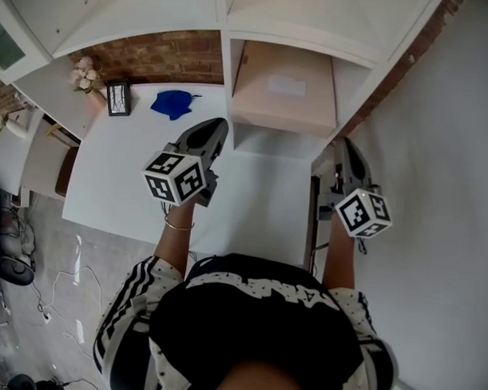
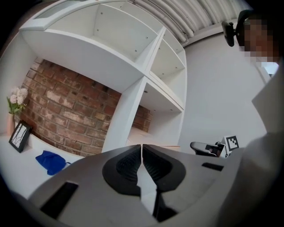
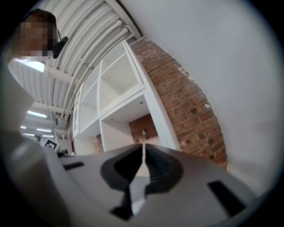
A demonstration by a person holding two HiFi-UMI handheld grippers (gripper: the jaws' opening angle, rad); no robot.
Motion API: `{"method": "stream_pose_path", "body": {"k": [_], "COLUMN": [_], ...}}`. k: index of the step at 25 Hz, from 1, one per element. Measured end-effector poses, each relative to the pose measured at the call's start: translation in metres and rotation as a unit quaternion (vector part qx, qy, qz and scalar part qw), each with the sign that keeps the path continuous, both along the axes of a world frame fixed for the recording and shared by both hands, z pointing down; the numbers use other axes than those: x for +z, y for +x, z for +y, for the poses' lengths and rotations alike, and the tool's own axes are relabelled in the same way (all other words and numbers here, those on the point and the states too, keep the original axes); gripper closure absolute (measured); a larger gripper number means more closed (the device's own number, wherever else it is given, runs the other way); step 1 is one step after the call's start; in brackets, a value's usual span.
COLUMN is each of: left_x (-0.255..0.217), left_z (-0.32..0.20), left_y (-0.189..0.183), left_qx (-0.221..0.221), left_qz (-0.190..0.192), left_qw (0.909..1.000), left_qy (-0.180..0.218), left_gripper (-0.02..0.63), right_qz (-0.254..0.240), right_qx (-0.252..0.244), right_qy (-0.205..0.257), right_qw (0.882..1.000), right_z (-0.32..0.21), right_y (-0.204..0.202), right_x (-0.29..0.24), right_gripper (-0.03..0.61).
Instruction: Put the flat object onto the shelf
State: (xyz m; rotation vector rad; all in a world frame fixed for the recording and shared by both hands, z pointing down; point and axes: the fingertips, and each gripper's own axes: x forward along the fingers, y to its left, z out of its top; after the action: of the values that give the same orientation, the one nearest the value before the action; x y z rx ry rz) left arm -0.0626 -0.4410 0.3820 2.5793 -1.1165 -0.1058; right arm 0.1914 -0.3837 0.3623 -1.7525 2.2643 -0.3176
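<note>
A flat pale pink box [image 1: 283, 92] lies inside the lower compartment of the white shelf unit [image 1: 229, 66]. My left gripper [image 1: 217, 127] hovers over the white desk, just left of the box's near corner, with its jaws shut and nothing between them. In the left gripper view the left gripper [image 2: 141, 148] has its pads meeting and points towards the shelf's upright. My right gripper [image 1: 347, 144] is at the box's right, by the shelf's outer side, apart from the box. In the right gripper view the right gripper [image 3: 144, 148] is shut and empty too.
A blue cloth [image 1: 172, 102], a small black picture frame [image 1: 118, 98] and a vase of pale flowers [image 1: 86, 74] stand at the back of the white desk [image 1: 260, 195], against a brick wall [image 1: 161, 55]. Cables lie on the floor [image 1: 48, 303] at left.
</note>
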Motion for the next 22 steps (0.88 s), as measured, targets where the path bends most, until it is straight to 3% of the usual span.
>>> {"method": "stream_pose_path", "body": {"k": [9, 22], "left_x": [-0.005, -0.016], "left_z": [0.029, 0.039], "left_y": [0.015, 0.011], "left_qx": [0.032, 0.030], "left_qz": [-0.015, -0.004], "left_qw": [0.9993, 0.9992], "left_qy": [0.016, 0.026], "left_gripper": [0.569, 0.569], "right_qz": [0.022, 0.030], "right_qx": [-0.013, -0.017], "right_qy": [0.010, 0.011], "right_qw": [1.000, 0.999], "right_z": [0.023, 0.038], "right_y": [-0.011, -0.017], "right_x": [-0.007, -0.011], "right_gripper": [0.545, 0.549]}}
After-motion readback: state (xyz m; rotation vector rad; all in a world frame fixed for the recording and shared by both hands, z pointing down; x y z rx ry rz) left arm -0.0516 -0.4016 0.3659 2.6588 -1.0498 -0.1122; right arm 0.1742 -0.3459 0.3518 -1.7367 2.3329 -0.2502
